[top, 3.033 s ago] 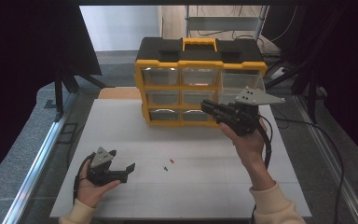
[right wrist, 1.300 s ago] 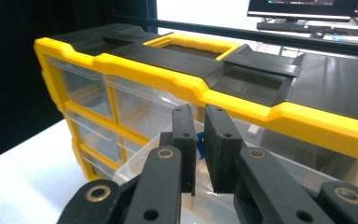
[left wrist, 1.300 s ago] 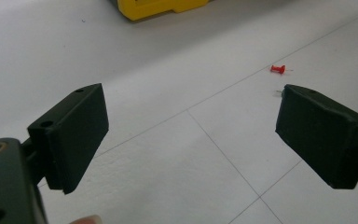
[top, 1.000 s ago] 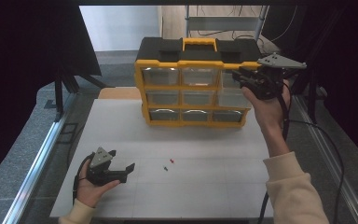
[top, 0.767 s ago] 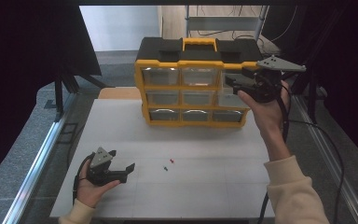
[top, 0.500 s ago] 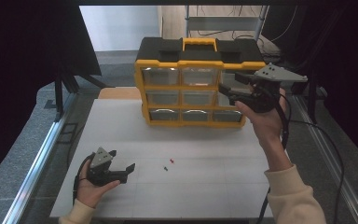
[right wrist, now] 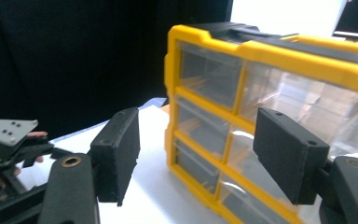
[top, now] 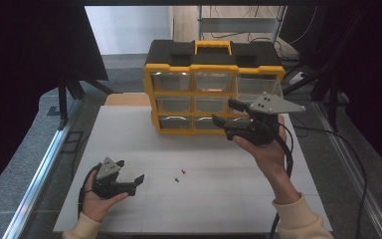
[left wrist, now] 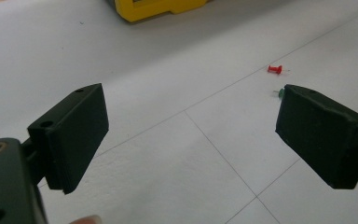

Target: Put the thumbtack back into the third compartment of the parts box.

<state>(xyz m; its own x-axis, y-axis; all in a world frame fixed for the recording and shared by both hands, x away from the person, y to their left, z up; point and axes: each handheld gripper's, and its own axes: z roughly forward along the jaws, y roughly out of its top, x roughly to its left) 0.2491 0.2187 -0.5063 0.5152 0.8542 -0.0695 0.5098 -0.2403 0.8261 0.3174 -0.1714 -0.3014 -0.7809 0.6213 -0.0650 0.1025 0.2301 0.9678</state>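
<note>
- Fingers of the right gripper (top: 226, 113) are spread, empty, just in front of the drawer cabinet's (top: 214, 89) right-hand drawers at the back of the desk (top: 238, 199); a skewed approach could shove the cabinet.
- Left gripper (top: 129, 173), fingers spread, rests near two pushpins (left wrist: 275, 70); a sweep might scatter them.

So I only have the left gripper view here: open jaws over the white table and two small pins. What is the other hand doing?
Observer: The right gripper is raised in front of a yellow drawer cabinet at the back of the table.
Operator: Holding anything?
Observer: No, its jaws stand open and empty, facing the clear drawers.
Operator: Any drawer pulled out?
Observer: In the high view the top right drawer looks pulled out a little; the rest sit flush.
Operator: And my pins?
Observer: The red pin and green pin lie between the hands, right of the left gripper.
</note>
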